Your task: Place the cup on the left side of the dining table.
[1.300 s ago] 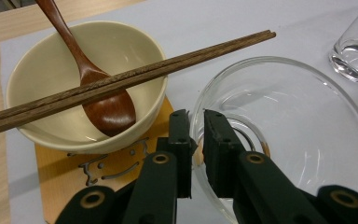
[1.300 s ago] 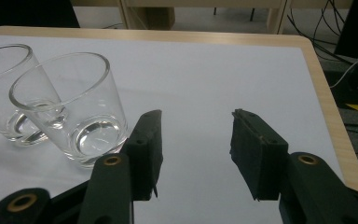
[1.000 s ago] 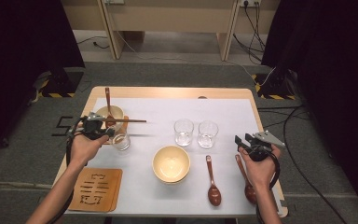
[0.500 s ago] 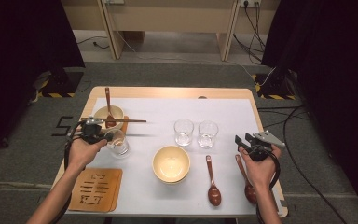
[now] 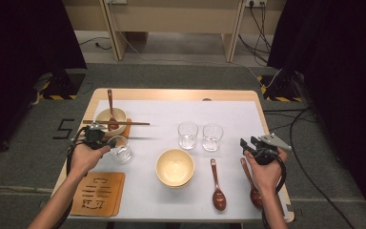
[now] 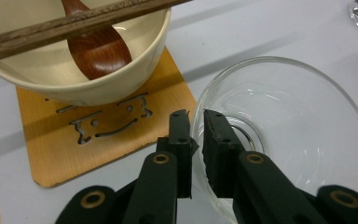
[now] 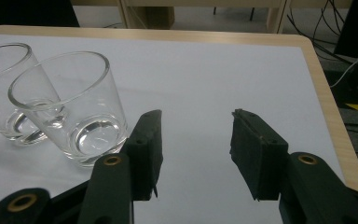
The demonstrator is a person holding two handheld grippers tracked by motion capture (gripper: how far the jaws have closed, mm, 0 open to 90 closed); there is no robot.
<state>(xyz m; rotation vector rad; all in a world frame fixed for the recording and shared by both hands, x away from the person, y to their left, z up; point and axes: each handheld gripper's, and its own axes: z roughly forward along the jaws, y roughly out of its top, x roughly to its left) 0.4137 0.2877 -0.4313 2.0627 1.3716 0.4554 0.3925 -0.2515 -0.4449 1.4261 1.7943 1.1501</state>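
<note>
At the table's left side, a glass [image 6: 284,140] is pinched by its rim in the left claw [image 6: 196,135].
It is apparently gripped thus for carrying, just beside the wooden coaster [image 6: 88,135]; the right claw [image 7: 196,140] is held wide, nothing between.

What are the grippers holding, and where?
The left gripper pinches a glass by its rim, one jaw inside. The right gripper is open, holding nothing.

Grey carpet floor [image 5: 171,78] — black curtains [image 5: 24,43] flank a wooden bench [image 5: 171,19].
</note>
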